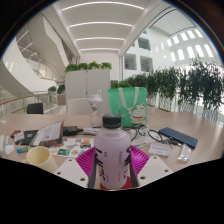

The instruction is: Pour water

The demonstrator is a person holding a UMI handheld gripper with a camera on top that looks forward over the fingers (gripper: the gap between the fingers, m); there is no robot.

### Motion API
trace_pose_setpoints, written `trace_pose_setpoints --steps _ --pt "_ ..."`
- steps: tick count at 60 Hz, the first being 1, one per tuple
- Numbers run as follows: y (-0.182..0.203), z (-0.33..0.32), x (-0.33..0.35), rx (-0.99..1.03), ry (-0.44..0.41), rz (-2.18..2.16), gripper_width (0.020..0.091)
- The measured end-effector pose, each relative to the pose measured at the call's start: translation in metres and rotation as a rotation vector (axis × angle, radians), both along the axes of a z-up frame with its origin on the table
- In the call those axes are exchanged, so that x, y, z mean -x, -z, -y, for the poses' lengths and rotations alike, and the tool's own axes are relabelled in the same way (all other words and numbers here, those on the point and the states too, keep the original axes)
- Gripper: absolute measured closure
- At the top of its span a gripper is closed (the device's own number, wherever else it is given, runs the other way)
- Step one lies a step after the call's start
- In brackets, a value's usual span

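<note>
Between the pink pads of the hand-held gripper point(111, 172) stands a white upright plastic bottle with a black cap point(111, 152); both pads appear pressed on its sides, so it looks gripped, long axis vertical. Just ahead left, a pale yellow cup point(40, 156) sits on the cluttered white surface point(150, 172), likely the pour target. Beyond lie an open notebook point(45, 133) and a dark flat case point(179, 137). Farther off, green plants point(180, 88) and a bright atrium ceiling.
</note>
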State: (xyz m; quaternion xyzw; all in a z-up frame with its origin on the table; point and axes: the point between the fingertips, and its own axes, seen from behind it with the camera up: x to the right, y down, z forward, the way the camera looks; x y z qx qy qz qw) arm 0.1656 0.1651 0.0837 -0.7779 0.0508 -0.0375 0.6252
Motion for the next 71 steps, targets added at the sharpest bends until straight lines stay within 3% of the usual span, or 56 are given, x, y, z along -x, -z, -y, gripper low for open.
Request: trace_pose_setpoints --steps 5,7,19,26,31,32,40,71 --pt "0.032 -0.006 -0.021 0.041 0.02 0.015 0.0603" --pt "0.013 0.004 0.004 0.002 0.025 0.01 0.0601" --pt "0.019 -0.007 -0.007 -0.007 0.045 -0.055 0.0597" --pt "0.021 0.023 0.006 0.077 0.064 -0.072 0.0494" --pt "0.023 0.037 0.013 0.123 0.064 -0.081 0.0262" --pt "0.02 0.042 0.015 0.122 0.066 -0.08 0.0249" --pt "0.006 0.091 0.026 0.135 0.091 -0.067 0.0267" --pt "-0.143 0.339 0.17 0.118 0.165 -0.043 0.0266"
